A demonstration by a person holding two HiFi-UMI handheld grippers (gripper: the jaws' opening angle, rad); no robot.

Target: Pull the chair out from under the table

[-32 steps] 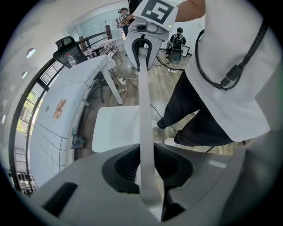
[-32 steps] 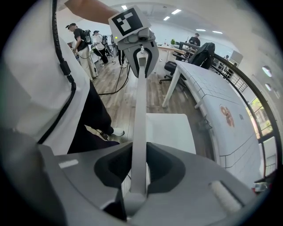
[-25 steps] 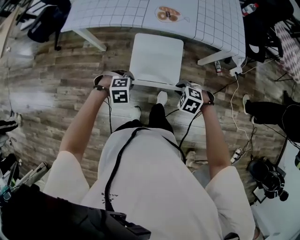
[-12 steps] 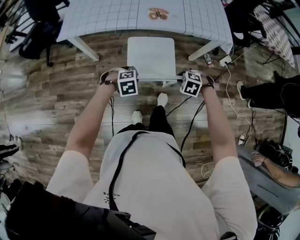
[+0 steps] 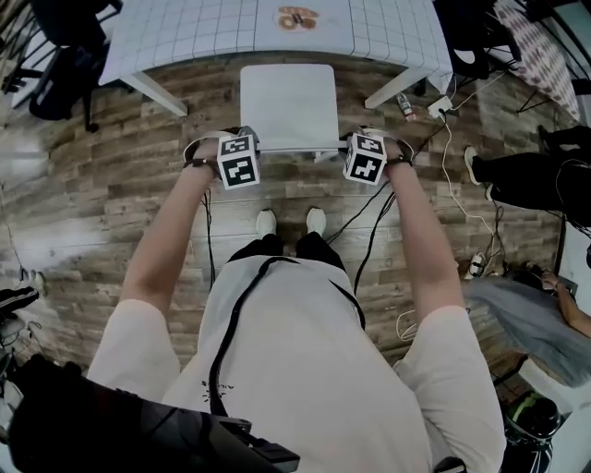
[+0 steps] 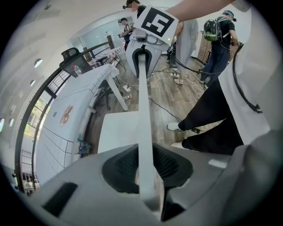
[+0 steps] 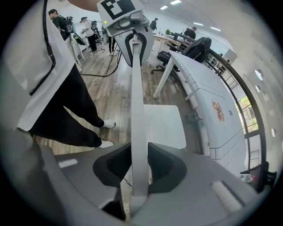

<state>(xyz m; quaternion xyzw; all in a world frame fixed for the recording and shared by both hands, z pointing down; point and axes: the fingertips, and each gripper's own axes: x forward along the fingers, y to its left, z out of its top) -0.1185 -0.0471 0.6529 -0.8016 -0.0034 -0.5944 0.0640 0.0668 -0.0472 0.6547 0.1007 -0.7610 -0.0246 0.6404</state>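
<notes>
The white chair (image 5: 286,102) stands on the wood floor just in front of the white gridded table (image 5: 212,28), seat clear of the tabletop. Its thin top rail (image 5: 297,148) runs between my two grippers. The left gripper (image 5: 236,144) clamps the rail's left end; in the left gripper view the rail (image 6: 143,110) passes straight between the pads of the left gripper (image 6: 146,176). The right gripper (image 5: 369,144) holds the right end, and in the right gripper view the rail (image 7: 137,101) sits in the right gripper (image 7: 139,172) with no gap showing.
Table legs (image 5: 152,92) flank the chair on either side. Cables and a power strip (image 5: 441,106) lie on the floor at the right. The person's white shoes (image 5: 291,222) stand just behind the chair. Other people stand and sit at the right (image 5: 526,175).
Both grippers stay on the rail. The chair now sits square to the table instead of slightly skewed. The person's feet have come side by side behind it.
</notes>
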